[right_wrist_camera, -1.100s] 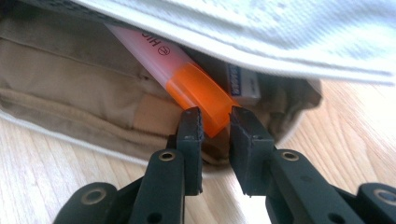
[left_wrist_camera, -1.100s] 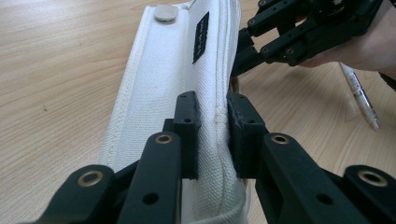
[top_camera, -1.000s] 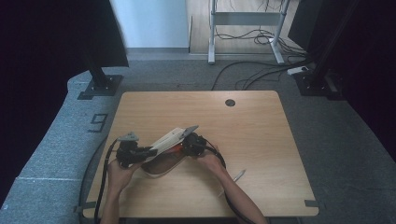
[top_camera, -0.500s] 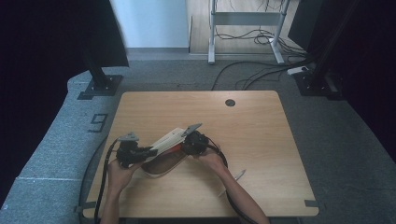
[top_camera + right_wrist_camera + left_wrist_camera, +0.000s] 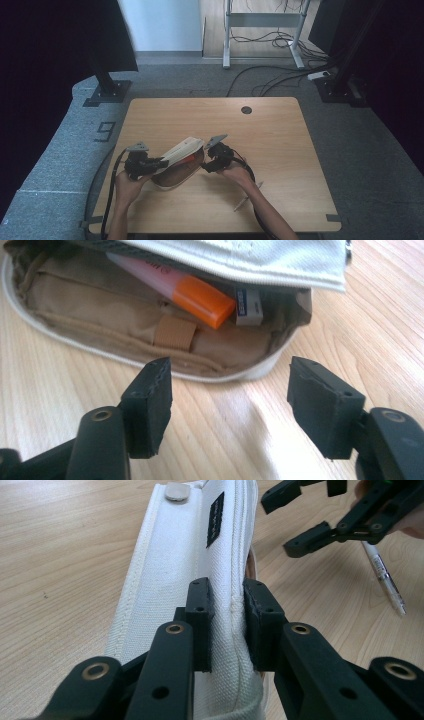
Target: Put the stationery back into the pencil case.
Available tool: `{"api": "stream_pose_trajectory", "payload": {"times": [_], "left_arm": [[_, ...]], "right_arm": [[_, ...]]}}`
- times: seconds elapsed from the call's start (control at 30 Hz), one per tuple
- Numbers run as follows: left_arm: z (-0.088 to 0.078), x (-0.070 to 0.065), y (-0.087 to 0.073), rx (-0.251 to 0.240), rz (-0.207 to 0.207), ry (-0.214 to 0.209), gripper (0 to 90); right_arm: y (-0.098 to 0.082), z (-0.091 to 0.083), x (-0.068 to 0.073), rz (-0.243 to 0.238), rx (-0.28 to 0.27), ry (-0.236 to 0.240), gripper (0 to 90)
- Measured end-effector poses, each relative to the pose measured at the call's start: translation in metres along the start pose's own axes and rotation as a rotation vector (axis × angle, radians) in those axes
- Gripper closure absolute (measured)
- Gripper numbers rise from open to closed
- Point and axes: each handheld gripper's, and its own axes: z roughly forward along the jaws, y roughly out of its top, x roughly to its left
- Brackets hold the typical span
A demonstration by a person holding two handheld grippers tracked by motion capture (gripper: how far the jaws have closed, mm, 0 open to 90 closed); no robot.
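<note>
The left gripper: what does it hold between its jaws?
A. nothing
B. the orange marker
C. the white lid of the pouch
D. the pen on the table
C: in the left gripper view the left gripper pinches the pouch's white lid between its pads.

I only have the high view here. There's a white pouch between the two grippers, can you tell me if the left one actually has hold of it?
Observer: Yes. The left gripper has its jaws pinched on the white flap of the pouch.
Operator: And the right one?
Observer: The right gripper has just been opening its jaws; nothing is between them, only bare table.
Operator: Anything inside the pouch?
Observer: The right gripper view shows a pink tube with an orange cap and a small white eraser in the tan lining.
Operator: What's that thing by the right forearm?
Observer: A clear pen on the table.
</note>
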Motion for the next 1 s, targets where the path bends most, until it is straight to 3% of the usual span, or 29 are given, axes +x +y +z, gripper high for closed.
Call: {"api": "stream_pose_trajectory", "payload": {"times": [0.37,1.0], "left_arm": [[0.000,0.000,0.000,0.002,0.000,-0.002,75.0],[0.000,0.000,0.000,0.004,-0.002,-0.006,74.9]], "right_arm": [[-0.020,-0.022,-0.001,0.004,-0.008,0.006,27.4],[-0.069,-0.063,-0.002,0.032,-0.022,0.022,33.3]]}}
